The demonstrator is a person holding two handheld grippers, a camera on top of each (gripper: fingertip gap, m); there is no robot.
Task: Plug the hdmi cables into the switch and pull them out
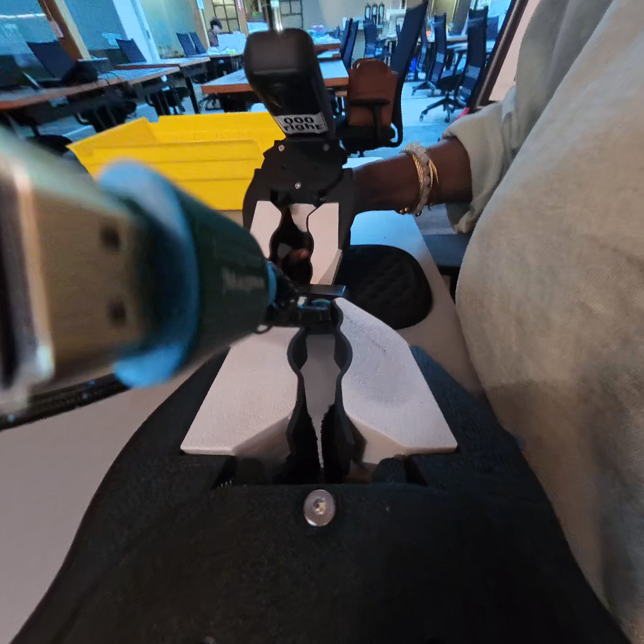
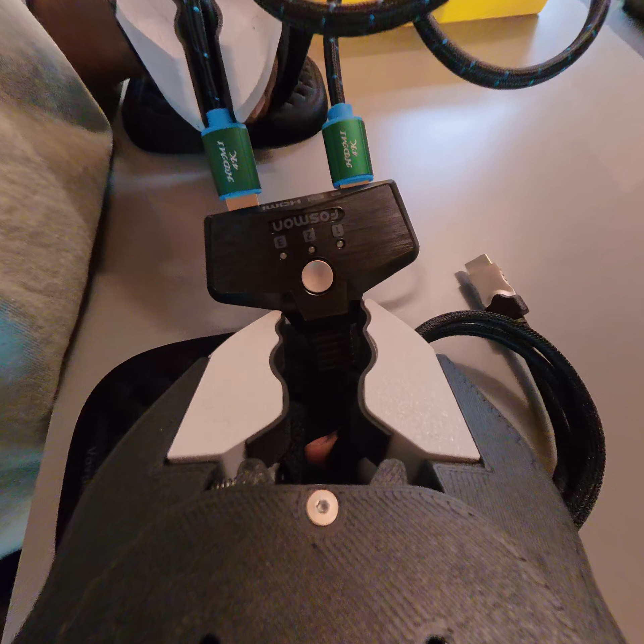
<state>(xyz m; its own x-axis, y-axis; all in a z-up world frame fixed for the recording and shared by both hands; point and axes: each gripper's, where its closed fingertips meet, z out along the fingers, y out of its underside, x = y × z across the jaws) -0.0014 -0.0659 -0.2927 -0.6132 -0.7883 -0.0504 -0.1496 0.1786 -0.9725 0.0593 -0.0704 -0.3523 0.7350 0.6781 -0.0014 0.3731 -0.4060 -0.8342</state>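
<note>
Right wrist view looks down on a pale grey table (image 2: 488, 156), with a person's light grey garment (image 2: 41, 244) filling the left edge and a yellow bin (image 1: 195, 156) standing at the table's far side. A coil of black braided cable (image 2: 557, 400) lies on the table to the right, its grey plug (image 2: 488, 275) loose and well apart from the switch. The right gripper (image 2: 322, 310) is clamped narrow on the ribbed black neck of the switch (image 2: 310, 244), a flat black box held just above the table with its port edge pointing away from the camera. The left gripper (image 1: 319, 315) faces it from the opposite side, its white fingers (image 2: 150, 52) drawn close around the braided hdmi cable (image 2: 205, 59) that runs down to the left green plug (image 2: 231, 167). That plug meets the switch's port edge slightly tilted, with a band of gold metal showing; how deep it sits cannot be told. The right green plug (image 2: 348, 153) sits nearly flush in its port, only a sliver of metal visible. In the left wrist view a blurred green connector (image 1: 174, 278) hangs close to the lens, and a wrist with bracelets (image 1: 421, 177) shows behind the right gripper. A round silver button (image 2: 316, 277) sits on the switch's top face.
</note>
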